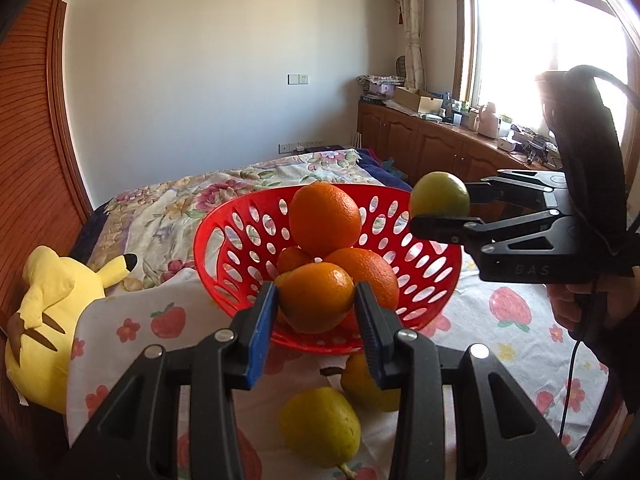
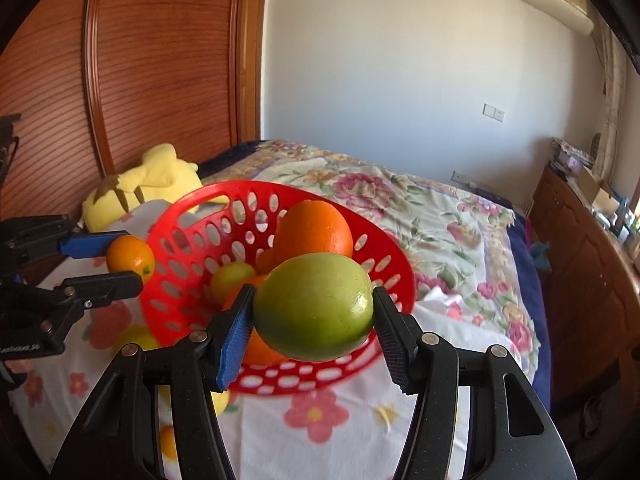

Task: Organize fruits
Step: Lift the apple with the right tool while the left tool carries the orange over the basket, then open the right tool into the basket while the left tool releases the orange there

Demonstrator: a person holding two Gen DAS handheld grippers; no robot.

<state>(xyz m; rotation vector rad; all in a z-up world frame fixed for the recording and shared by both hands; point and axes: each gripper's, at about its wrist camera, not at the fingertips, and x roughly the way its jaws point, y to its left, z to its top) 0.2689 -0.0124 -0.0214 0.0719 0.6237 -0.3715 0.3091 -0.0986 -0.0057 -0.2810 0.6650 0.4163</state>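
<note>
Left tongs (image 1: pixel 315 300): clamp dimpled orange (image 1: pixel 316 297) | right tongs (image 2: pixel 314 308): clamp smooth green apple (image 2: pixel 315 306) | both beside perforated red plastic basket (image 2: pixel 192 236)

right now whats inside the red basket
Oranges are piled in the red basket, one orange on top, plus a yellow-green fruit. Anything beneath the pile is hidden.
</note>
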